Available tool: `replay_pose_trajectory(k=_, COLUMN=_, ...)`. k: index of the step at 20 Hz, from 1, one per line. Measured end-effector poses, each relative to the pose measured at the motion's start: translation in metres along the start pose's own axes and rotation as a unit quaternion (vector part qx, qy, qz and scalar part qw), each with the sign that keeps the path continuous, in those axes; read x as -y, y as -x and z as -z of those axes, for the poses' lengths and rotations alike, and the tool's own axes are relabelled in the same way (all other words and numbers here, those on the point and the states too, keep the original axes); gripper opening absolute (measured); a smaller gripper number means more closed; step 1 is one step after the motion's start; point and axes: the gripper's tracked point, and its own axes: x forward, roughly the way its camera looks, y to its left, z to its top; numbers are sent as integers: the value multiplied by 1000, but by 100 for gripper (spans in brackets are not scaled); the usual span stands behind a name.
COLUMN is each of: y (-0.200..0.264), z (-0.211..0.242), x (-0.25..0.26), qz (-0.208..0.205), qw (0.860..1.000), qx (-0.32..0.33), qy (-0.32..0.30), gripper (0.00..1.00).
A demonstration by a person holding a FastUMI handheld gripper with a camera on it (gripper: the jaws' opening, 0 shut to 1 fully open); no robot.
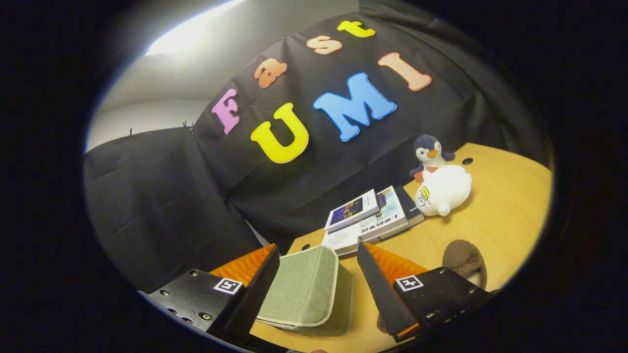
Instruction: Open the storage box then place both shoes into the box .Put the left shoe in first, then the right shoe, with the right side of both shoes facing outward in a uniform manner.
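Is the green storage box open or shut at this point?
Shut: the storage box has its lid flat on the body, seam closed. It sits between the open gripper fingers, neither pressing it.

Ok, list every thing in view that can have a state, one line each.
storage box: green fabric, lid shut, sitting between the fingers.
gripper: open, fingers spread on either side of the box, not pressing on it.
shoe: brown, on the table beside the right finger, outside the box.
books: stacked, closed, beyond the box.
plush penguin: upright behind the white plush toy, which lies on the table.
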Motion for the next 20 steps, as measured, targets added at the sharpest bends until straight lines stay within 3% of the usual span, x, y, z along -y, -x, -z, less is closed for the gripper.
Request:
replay_pose_trajectory(k=6, y=-9, z=44, x=3, qz=-18, qw=992, qx=-64, qy=-111, gripper=98)
replay_pose_trajectory(k=20, y=-21, z=121, x=3, qz=-43, qw=945, qx=-145, qy=-291, gripper=97)
